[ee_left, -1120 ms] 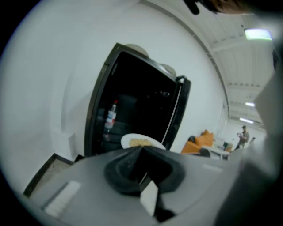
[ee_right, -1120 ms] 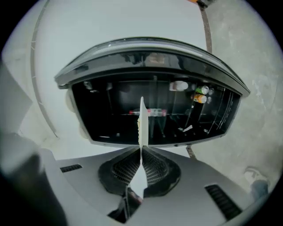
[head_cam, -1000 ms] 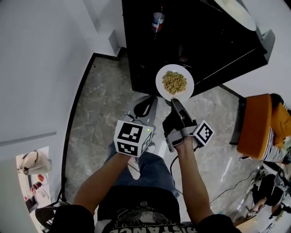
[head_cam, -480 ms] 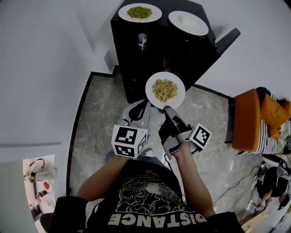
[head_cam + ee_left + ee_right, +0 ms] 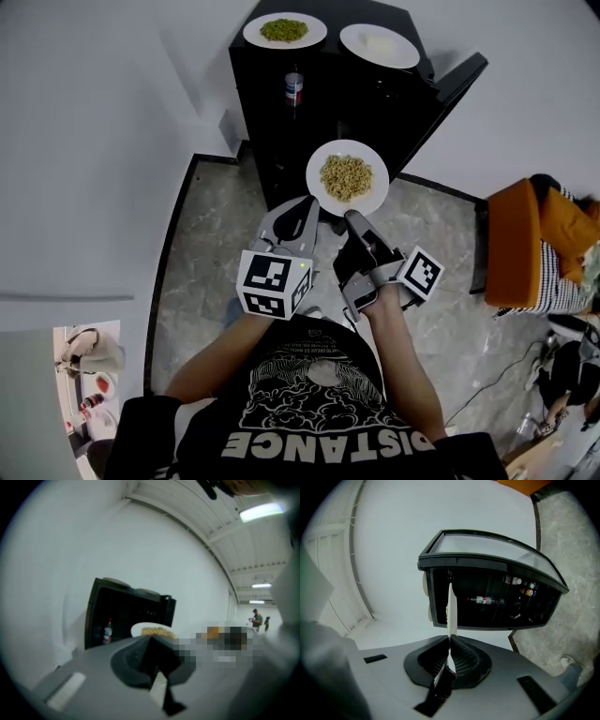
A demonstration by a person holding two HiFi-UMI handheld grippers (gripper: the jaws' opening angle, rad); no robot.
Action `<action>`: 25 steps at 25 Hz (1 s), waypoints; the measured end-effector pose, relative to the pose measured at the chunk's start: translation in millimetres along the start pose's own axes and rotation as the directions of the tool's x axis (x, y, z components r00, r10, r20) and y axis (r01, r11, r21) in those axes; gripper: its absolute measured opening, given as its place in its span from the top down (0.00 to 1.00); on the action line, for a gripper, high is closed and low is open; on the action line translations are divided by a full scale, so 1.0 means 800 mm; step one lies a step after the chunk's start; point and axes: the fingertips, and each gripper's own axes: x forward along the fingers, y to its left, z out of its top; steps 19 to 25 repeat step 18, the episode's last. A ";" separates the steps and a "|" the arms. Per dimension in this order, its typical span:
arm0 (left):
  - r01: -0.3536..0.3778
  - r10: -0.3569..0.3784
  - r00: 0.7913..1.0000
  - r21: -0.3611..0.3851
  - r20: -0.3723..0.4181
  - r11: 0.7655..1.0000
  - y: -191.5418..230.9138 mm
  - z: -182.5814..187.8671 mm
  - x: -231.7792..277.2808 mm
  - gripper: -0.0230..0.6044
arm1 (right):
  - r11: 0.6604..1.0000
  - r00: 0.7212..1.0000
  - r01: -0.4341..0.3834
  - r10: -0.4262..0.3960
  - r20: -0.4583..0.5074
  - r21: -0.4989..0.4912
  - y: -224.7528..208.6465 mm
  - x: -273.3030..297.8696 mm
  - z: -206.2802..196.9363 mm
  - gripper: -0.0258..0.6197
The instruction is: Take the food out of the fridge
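Fridge [image 5: 394,108] open | bottle [image 5: 293,87] inside | two plates [image 5: 311,35] [image 5: 405,53] atop | right tongs [image 5: 354,217] clamp noodle plate [image 5: 371,198]

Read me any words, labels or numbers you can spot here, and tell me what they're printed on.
"DISTANCE": large white letters on the person's black T-shirt, upside down in the head view.
Label on the bottle: too small to read.
Marker cubes: only black-and-white square patterns, no letters or numbers.

Two plates [image 5: 255,34] [image 5: 409,52] lie on the fridge [image 5: 403,98], a bottle [image 5: 293,88] inside, another plate [image 5: 372,201] before it.
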 end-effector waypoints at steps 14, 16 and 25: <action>-0.002 0.002 1.000 -0.008 -0.010 1.000 0.000 -0.009 -0.002 0.96 | 1.000 1.000 0.005 -0.005 -0.010 -0.001 -0.008 -0.002 -0.003 0.94; -0.002 0.002 1.000 -0.007 -0.011 1.000 -0.002 -0.011 0.001 0.96 | 1.000 1.000 0.002 -0.002 -0.009 -0.002 -0.010 -0.003 0.001 0.94; -0.003 0.002 1.000 -0.006 -0.011 1.000 -0.004 -0.013 0.004 0.96 | 1.000 1.000 0.001 -0.001 -0.009 -0.002 -0.012 -0.004 0.005 0.94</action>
